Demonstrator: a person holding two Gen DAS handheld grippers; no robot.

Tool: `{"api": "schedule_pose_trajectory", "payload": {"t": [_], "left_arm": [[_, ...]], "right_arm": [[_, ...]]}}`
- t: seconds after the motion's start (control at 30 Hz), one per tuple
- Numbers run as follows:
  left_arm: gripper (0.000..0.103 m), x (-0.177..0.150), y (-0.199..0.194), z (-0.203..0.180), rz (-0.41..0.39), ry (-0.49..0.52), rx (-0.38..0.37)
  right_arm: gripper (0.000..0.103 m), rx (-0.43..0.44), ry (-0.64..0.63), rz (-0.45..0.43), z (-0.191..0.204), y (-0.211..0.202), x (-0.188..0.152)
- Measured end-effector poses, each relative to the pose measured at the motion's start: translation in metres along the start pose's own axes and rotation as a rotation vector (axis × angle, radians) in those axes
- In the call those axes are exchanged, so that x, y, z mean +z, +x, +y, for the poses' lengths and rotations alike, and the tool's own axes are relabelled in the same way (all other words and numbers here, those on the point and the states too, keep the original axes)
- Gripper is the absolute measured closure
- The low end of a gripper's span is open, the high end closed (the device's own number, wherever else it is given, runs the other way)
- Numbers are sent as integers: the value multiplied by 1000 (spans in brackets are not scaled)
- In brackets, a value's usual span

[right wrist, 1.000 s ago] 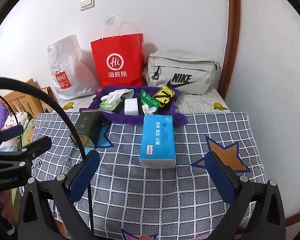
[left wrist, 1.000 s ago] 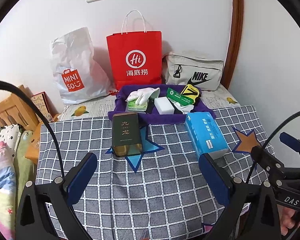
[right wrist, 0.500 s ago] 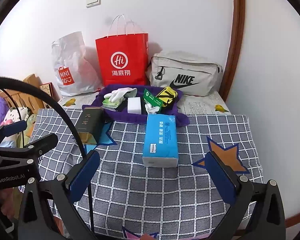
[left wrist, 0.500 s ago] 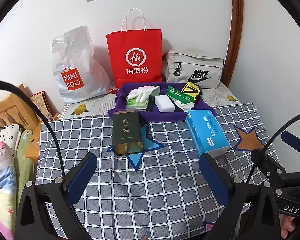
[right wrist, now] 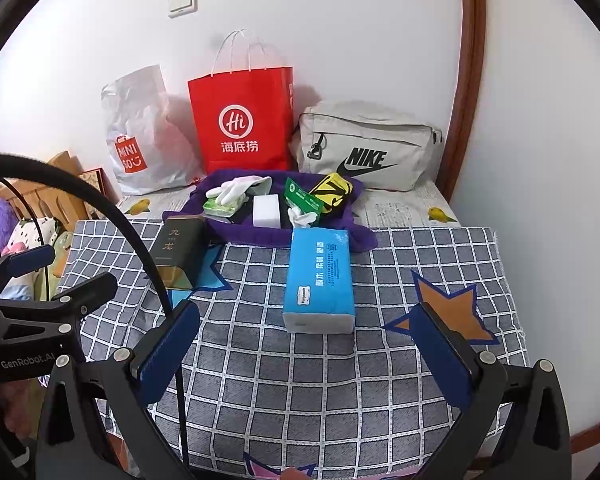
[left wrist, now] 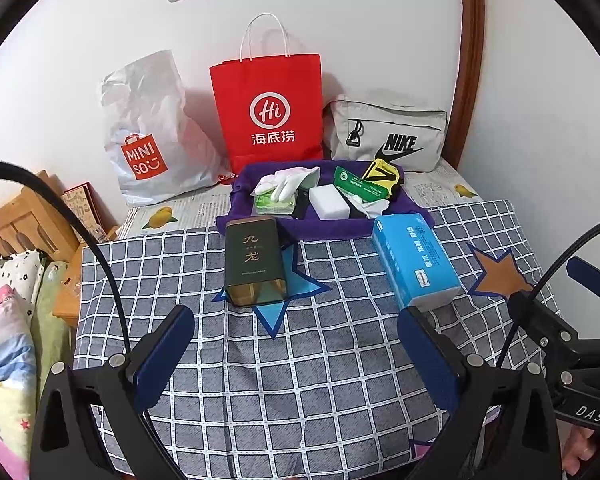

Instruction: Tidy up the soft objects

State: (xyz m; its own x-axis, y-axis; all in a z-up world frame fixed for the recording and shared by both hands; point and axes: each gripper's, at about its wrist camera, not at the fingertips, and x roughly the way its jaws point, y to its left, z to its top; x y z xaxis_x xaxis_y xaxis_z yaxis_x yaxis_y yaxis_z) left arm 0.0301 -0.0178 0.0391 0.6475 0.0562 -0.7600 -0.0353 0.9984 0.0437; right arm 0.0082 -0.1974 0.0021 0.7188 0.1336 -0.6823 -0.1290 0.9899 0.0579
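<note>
A blue tissue pack lies on the checked cloth, in front of a purple tray. The tray holds white gloves, a green wipes pack, a white sponge, a green packet and a yellow-black cloth. A dark green tin lies on a blue star. My left gripper is open and empty, short of the tin. My right gripper is open and empty, just short of the tissue pack.
A red paper bag, a white Miniso bag and a grey Nike bag stand against the back wall. An orange star marks the cloth at right. Bedding and a wooden frame lie off the left edge.
Both grippers have shifted only slightly; the right view has drifted a little to the right and closer to the tissue pack. Nothing was taken hold of.
</note>
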Motion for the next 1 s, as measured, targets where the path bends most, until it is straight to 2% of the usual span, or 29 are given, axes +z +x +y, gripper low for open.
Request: {"api": "schedule_pose_trajectory", "payload": {"t": [1.0], "left_arm": [[1,0,-3,-4,-1,7,-2]], "right_arm": [[0,8,-7,-9,2,-5,1]]}}
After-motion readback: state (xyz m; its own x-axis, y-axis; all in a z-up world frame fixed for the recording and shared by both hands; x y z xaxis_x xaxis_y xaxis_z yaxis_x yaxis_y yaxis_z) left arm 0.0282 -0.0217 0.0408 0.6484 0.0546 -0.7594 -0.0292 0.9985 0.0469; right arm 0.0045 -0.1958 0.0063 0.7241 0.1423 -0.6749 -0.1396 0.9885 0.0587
